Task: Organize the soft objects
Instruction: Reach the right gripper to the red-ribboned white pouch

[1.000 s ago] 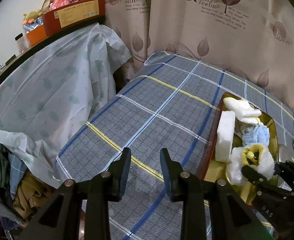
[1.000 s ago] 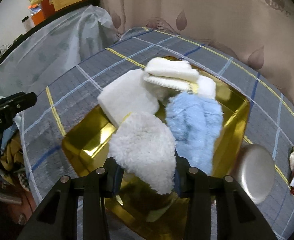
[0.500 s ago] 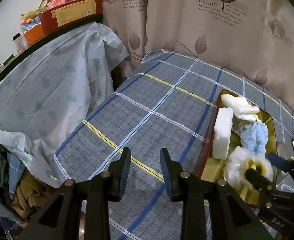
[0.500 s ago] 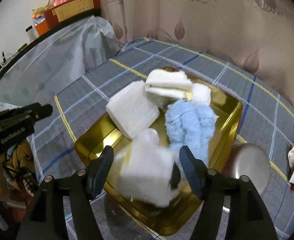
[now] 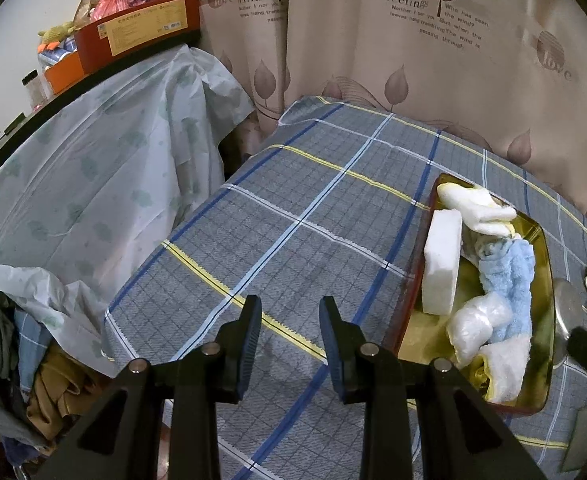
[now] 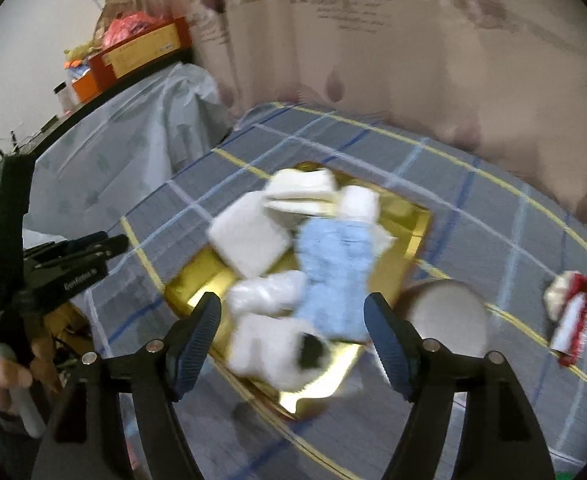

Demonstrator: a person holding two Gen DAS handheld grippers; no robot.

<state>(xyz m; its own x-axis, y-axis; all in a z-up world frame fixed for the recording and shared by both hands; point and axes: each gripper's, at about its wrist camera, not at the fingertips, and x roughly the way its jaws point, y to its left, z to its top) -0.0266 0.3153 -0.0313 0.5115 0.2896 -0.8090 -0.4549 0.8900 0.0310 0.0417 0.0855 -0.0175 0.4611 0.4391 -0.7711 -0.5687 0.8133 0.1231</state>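
Your right claw (image 6: 291,336) stands wide apart w/ nothing between the pads; its jaws have just been opening, and the fluffy white piece (image 6: 269,344) now lies loose below them at the near end of the gold tray (image 6: 191,284). Your left claw (image 5: 289,340) hangs part-open and empty over the plaid-covered bench (image 5: 293,220), well apart from the tray. In the tray you've also got the white sponge block (image 5: 441,264) leaning vs the left wall, the blue towel (image 5: 505,280) along the middle, a crinkly white bag (image 5: 477,324) beside it and folded cream cloths (image 5: 477,208) at the far end. 2 things sit outside it: a round silver lid (image 6: 445,320) just beside the tray's right edge, and a red-and-white item (image 6: 573,312) further right on the bench. Risks, as I judge them: the fluffy piece sits high and close to the near rim, so it could roll or spring out onto the bench if you brush it w/ a finger while you pull away. The right-wrist view is blurred, so its exact seating is hard to tell; check before you move on. Reaching for the red-and-white item, you could clip the lid and knock it off the bench.
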